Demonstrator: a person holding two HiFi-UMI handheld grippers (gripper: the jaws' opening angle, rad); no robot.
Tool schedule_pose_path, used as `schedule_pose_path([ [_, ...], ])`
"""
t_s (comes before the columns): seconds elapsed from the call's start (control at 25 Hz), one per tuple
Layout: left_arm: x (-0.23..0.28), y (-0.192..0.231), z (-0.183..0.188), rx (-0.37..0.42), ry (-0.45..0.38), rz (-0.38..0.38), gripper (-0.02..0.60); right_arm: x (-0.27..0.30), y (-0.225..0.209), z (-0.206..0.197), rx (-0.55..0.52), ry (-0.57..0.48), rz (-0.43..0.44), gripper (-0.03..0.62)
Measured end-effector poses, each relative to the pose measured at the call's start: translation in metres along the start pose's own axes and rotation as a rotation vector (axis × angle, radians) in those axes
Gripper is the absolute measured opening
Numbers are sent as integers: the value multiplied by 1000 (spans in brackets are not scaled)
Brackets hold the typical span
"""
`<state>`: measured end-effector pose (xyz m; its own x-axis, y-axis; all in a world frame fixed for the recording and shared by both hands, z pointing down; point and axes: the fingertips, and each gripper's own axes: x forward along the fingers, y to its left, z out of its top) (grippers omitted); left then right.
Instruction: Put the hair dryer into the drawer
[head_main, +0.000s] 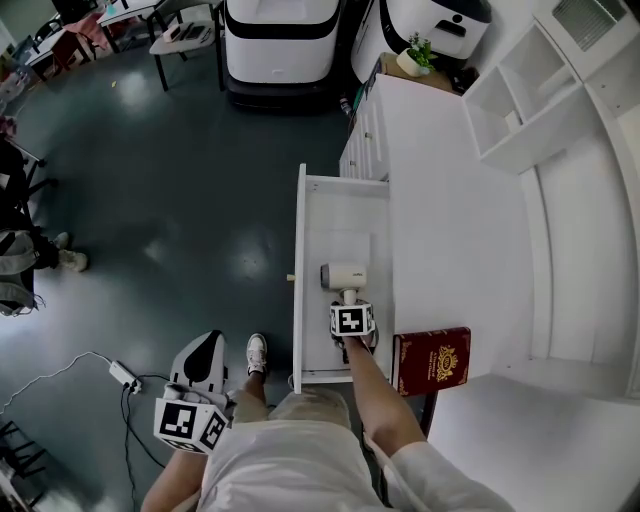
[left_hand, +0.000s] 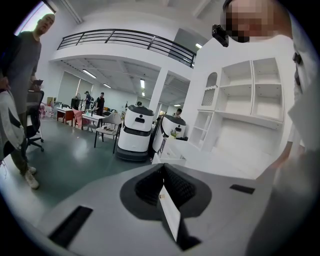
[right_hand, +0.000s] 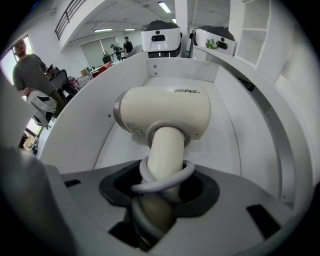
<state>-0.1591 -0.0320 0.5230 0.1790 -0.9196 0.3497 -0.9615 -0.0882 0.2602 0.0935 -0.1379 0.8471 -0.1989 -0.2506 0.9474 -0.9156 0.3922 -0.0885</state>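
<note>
The hair dryer (right_hand: 162, 112) is hanging nose-sideways inside the open drawer (head_main: 299, 270), its cream body sitting low over the white bottom panel and roughly midway between the side walls, with its grey cord (right_hand: 162, 177) looping round the handle. The right claw (right_hand: 159, 197) is gripping that handle from above, cord and all, and is pointing steeply down into the drawer. From these angles it is hard to say whether the body is already touching the bottom or is hovering just over it, so the careful way is to be sinking slowly until the body is lying flat, then spreading the jaws only once the weight is resting on the panel. The cord coil is lying right at the jaws, so lifting out straight is likely to avoid snagging it and dragging the dryer back up. The left claw (left_hand: 167, 207) is sitting closed and empty, low beside the person's leg, well apart from the drawer. A red book (head_main: 432, 360) is lying on the counter (head_main: 450, 230) near the drawer's front corner, out of the way.
</note>
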Motion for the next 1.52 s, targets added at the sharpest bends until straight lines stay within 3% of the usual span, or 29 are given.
schedule_pose_path([
  [0.32, 4, 10, -4, -35, -15, -25, 17, 2, -3, 1, 0, 83, -34, 209],
  [0.52, 4, 18, -3, -64, -12, -22, 17, 3, -5, 9, -17, 84, -62, 213],
  [0.72, 5, 27, -4, -88, -18, -29, 17, 5, 0, 2, -11, 166, -52, 218],
  [0.92, 6, 35, -6, -101, -31, -39, 17, 3, 0, -3, 13, 179, -51, 224],
  [1.0, 4, 38, -5, -103, -30, -39, 17, 0, 2, -6, 19, 188, -38, 322],
  [1.4, 21, 25, 1, -65, -35, -155, 17, -57, 10, 9, 7, 19, -24, 348],
  [1.52, 29, 12, 10, -37, -40, -207, 17, -91, 6, 19, 61, -94, -20, 291],
])
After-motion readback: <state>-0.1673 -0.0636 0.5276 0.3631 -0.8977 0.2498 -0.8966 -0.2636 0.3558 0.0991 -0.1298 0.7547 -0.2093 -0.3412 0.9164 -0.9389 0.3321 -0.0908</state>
